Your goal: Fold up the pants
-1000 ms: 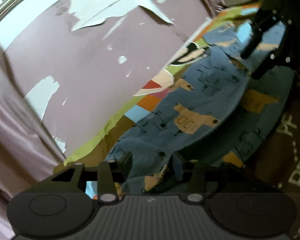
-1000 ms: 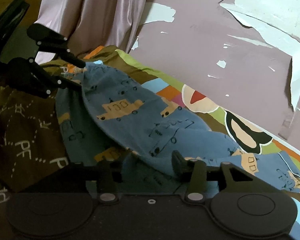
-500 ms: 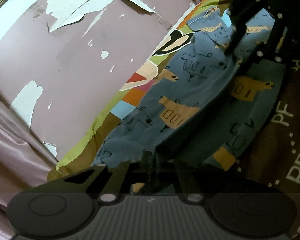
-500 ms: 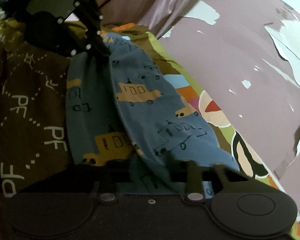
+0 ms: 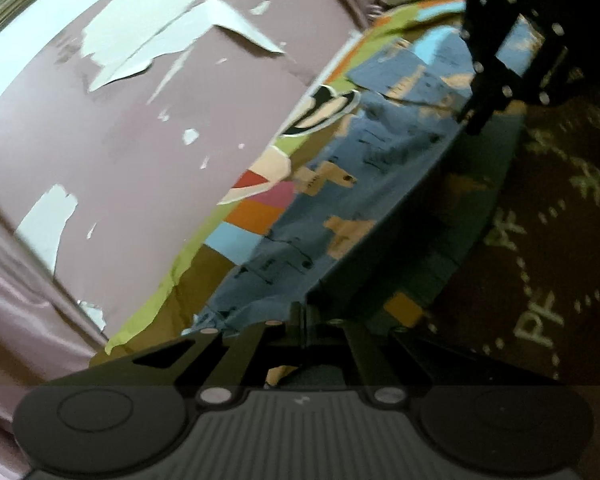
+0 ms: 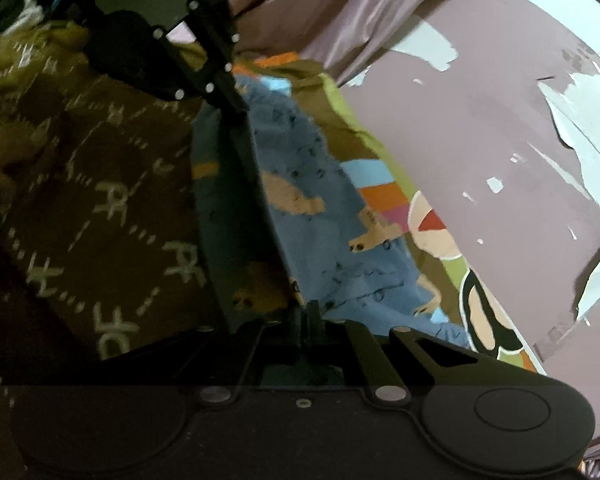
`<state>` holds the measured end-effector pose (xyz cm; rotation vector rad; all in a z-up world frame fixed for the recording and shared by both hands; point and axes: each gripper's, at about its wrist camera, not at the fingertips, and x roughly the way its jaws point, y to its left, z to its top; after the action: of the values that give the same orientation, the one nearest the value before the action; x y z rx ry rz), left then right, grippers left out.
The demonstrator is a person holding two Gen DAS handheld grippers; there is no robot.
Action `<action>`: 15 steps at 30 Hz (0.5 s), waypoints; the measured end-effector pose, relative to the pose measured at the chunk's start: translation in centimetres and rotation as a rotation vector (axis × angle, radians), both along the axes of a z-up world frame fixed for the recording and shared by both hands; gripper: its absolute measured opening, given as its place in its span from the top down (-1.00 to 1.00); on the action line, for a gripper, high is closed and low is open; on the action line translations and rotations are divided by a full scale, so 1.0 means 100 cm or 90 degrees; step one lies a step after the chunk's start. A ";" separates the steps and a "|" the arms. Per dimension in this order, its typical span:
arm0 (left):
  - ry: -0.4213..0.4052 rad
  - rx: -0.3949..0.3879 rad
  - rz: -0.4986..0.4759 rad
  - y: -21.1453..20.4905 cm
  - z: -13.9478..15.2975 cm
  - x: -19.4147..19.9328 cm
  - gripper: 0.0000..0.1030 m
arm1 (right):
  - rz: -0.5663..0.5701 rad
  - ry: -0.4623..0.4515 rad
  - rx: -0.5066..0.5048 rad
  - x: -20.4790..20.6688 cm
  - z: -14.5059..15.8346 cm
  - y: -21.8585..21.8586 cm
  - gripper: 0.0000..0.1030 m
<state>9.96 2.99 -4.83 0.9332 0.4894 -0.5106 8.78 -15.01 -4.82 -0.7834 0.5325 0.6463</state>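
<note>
Both grippers are clamped on the blue patterned pants (image 5: 340,200). The left gripper (image 5: 300,316) pinches one end of the raised fold, the right gripper (image 6: 310,312) the other, so the cloth stretches taut between them, out ahead of each, above the brown blanket (image 6: 112,200) and colourful bedsheet (image 5: 256,212) beside the peeling wall (image 5: 140,152).

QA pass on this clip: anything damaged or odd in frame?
Yes: the mauve wall behind the bed has paint peeling off in large white patches, with smaller chips below. The pants look fine.
</note>
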 end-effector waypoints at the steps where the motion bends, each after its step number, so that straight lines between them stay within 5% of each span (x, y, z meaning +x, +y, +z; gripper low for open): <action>1: -0.001 0.011 -0.007 -0.001 -0.004 -0.002 1.00 | -0.003 0.005 -0.004 -0.002 -0.004 0.000 0.99; 15: 0.017 0.047 -0.027 -0.005 -0.019 -0.014 1.00 | -0.029 0.040 0.035 -0.005 -0.012 -0.006 1.00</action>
<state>8.60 2.51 -6.69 1.0099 0.5160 -0.5463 8.25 -15.65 -5.97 -0.6985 0.5855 0.6424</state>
